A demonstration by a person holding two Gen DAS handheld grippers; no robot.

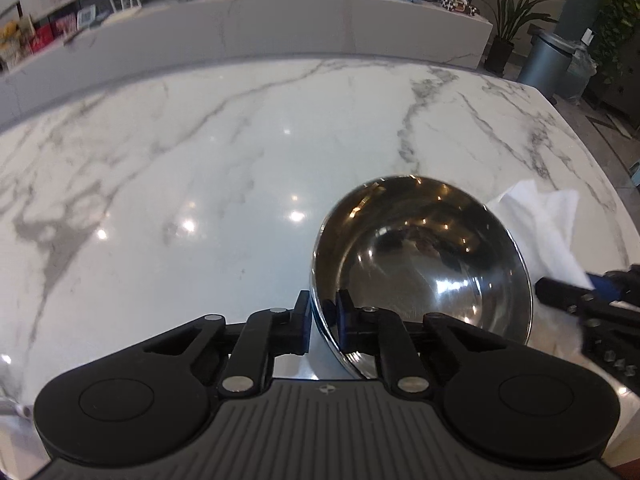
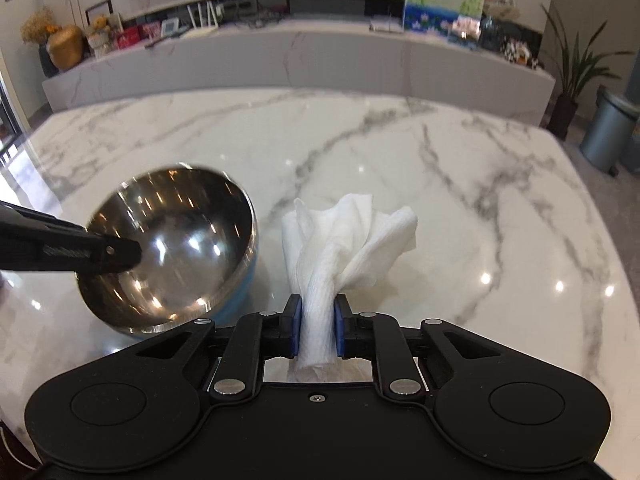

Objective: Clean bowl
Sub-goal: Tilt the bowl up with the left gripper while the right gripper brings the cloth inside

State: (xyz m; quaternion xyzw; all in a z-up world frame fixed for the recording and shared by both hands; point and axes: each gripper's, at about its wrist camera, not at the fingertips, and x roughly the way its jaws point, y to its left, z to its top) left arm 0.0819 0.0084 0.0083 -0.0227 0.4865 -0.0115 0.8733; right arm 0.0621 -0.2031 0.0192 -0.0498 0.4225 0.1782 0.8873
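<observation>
The left gripper has its fingers clenched on the near rim of the shiny round steel bowl, which is tilted above the white grey-veined marble table. Just to its right, the right gripper pinches a crumpled white paper towel.

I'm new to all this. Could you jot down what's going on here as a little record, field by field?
surface: white marble table
bowl: shiny steel, tilted, rim pinched
left gripper: shut on the bowl's rim, one finger inside, one outside
right gripper: shut on a bunched white paper towel
towel versus bowl: beside it, not inside yet
wiping: not begun
background: grey bin, potted plant
</observation>
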